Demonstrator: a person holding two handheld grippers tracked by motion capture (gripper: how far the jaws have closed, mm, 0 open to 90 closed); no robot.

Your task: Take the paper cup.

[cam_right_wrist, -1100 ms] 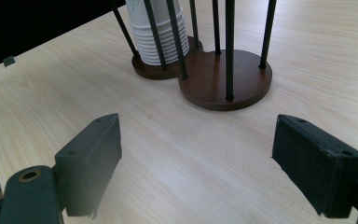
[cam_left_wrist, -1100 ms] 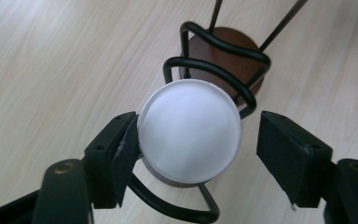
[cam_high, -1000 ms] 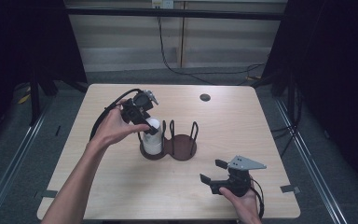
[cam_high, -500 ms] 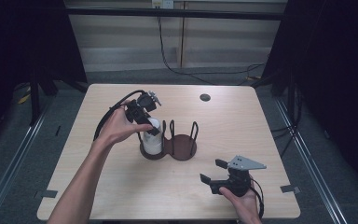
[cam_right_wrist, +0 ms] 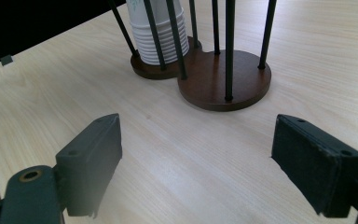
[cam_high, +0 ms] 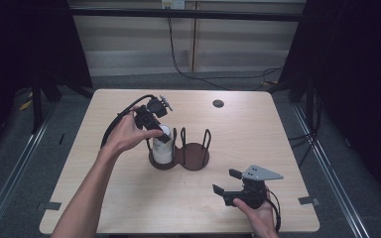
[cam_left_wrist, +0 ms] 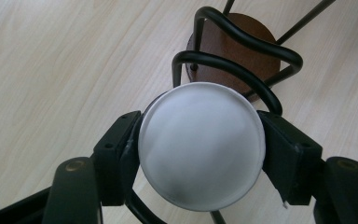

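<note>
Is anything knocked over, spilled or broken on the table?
No, nothing stands out. The cup stack stands upright in its side of the holder, with the left gripper clamped on the top cup. The holder's other side is empty, and the right gripper rests open on the table.

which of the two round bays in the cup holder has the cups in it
The left bay, under the left gripper, holds the stack of white cups. The right bay shows bare brown base inside its wire posts.
</note>
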